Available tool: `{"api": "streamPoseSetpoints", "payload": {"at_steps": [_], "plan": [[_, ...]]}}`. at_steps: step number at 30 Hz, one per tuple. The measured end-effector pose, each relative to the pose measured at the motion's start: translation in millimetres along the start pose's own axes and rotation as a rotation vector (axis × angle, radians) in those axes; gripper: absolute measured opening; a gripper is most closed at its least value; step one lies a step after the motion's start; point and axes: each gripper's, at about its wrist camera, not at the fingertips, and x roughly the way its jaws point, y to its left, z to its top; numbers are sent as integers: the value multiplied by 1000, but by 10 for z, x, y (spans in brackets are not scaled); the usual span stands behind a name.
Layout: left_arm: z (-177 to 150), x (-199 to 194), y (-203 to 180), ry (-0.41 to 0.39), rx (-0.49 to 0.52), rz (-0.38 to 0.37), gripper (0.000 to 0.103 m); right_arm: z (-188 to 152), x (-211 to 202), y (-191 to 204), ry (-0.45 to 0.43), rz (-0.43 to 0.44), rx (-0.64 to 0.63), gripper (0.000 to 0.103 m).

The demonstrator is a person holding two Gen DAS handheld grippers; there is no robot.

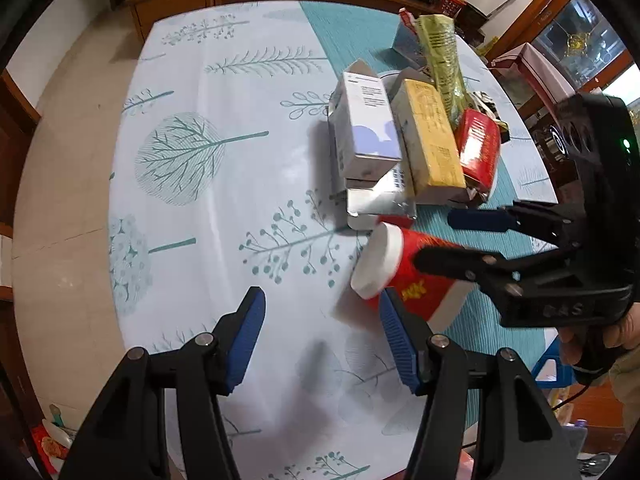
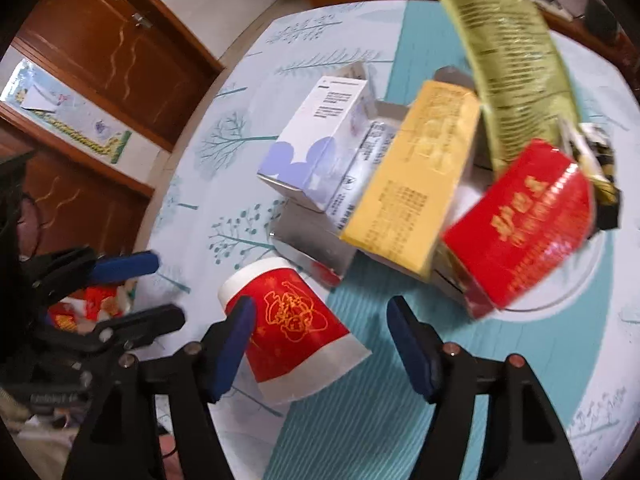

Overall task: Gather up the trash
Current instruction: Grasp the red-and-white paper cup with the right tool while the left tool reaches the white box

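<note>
Right wrist view: right gripper (image 2: 320, 344) is hovering wide open, empty, cup (image 2: 292, 328) lying sideways between its jaws, rim pointing away-left.

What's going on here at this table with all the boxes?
A person holds a gripper in each hand over the table, collecting trash. The right gripper is open around a tipped red paper cup, not squeezing it. The left gripper is open and empty. Boxes and wrappers lie piled on a plate behind.
</note>
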Motion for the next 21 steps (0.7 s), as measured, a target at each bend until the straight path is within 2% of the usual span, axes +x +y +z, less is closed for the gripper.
{"api": "streamPoseSetpoints", "payload": {"at_steps": [3,7,11,14,16,19,21], "plan": [[70,68,62,23,4,-14,58,-15,23,-7,57,31,-9,68],[84,181,17,51,33,-13,58,-83,71,77,108,31,-68,68],[86,272,-19,63,36,-12,58,-154,159,126,123,21,-89,66],[105,264,-42,62,46,-10,58,-175,135,107,96,48,-60,53],[113,236,-44,63,55,1,59,-217,36,126,56,80,-58,39],[169,172,-43,60,56,0,64,-288,-110,218,5,35,-83,31],[214,96,-42,45,53,-2,68,-349,-235,264,-32,22,-74,31]]}}
